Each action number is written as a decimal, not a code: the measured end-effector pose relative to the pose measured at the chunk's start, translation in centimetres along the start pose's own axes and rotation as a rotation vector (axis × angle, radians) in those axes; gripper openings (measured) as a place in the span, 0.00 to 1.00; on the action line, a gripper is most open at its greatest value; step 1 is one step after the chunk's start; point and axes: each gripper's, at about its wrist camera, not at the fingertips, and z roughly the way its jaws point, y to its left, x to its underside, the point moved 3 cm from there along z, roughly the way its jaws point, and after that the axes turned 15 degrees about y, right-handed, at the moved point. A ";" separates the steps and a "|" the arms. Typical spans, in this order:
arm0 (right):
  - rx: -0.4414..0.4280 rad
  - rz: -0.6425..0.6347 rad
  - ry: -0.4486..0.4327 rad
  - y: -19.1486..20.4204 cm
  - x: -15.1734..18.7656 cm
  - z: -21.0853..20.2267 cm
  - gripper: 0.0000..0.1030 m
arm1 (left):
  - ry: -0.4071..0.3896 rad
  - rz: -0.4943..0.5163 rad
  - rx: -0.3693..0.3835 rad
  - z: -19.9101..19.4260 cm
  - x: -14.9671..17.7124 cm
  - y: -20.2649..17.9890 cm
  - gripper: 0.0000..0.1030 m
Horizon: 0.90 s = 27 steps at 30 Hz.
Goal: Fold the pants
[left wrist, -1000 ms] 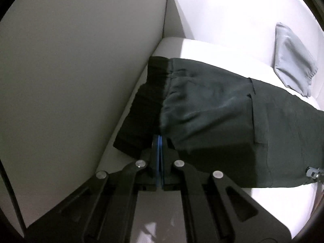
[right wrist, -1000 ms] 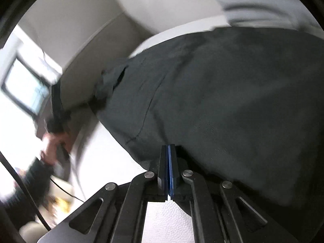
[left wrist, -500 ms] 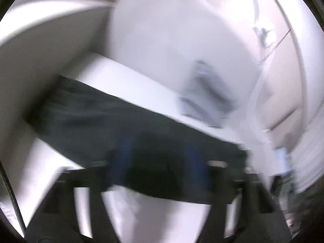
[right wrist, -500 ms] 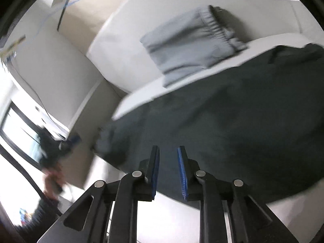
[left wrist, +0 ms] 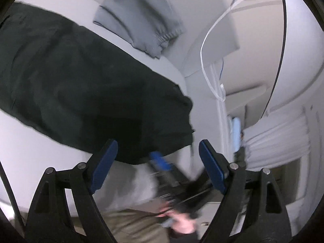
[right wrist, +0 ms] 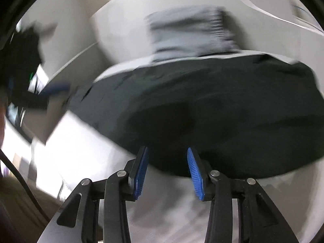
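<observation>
The dark green pants (left wrist: 85,89) lie folded flat on the white sofa seat (left wrist: 30,154); in the right wrist view the pants (right wrist: 212,111) fill the middle. My left gripper (left wrist: 157,158) hangs above their near right end, jaws wide open and holding nothing. My right gripper (right wrist: 167,164) hovers over the near edge of the pants with its jaws opening; nothing is pinched between the blue pads. In the left wrist view the right gripper (left wrist: 162,163) and the hand holding it show blurred, low in the frame.
Folded grey pants (left wrist: 139,16) lean against the sofa back, also seen as grey pants (right wrist: 190,36). A white cable (left wrist: 206,46) and a black cable (left wrist: 282,40) hang at the right. A sofa arm (right wrist: 60,46) stands left.
Both grippers let go of the pants and opened. The left one swung right and lifted, now facing the pants' other end. The right one pulled back and rose.
</observation>
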 end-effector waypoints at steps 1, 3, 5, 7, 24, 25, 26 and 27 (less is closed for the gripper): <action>0.015 0.068 -0.030 -1.9 -0.3 -1.1 0.40 | 0.001 0.017 -0.027 0.4 0.3 -0.4 0.77; 0.069 0.231 -0.093 -6.7 -0.4 -3.7 0.40 | 0.023 0.070 -0.111 2.4 0.0 -0.8 0.71; 0.087 0.385 -0.143 -11.2 0.4 -5.4 0.40 | 0.093 0.132 -0.169 5.8 -0.5 -1.3 0.47; 0.078 0.472 -0.164 -15.5 0.6 -6.2 0.40 | 0.190 0.226 -0.227 11.0 -0.2 -2.1 0.33; 0.219 0.385 -0.018 -24.2 0.3 -3.0 0.07 | 0.314 0.515 -0.534 17.9 1.2 -0.4 0.02; 0.226 0.380 -0.003 -24.1 0.1 -3.1 0.07 | 0.310 0.523 -0.552 18.0 1.4 -0.6 0.02; 0.230 0.380 0.017 -24.1 -0.2 -3.0 0.07 | 0.315 0.527 -0.569 18.1 1.5 -0.9 0.02; 0.232 0.379 0.043 -24.0 -0.4 -3.2 0.07 | 0.334 0.516 -0.571 17.8 1.4 -1.3 0.01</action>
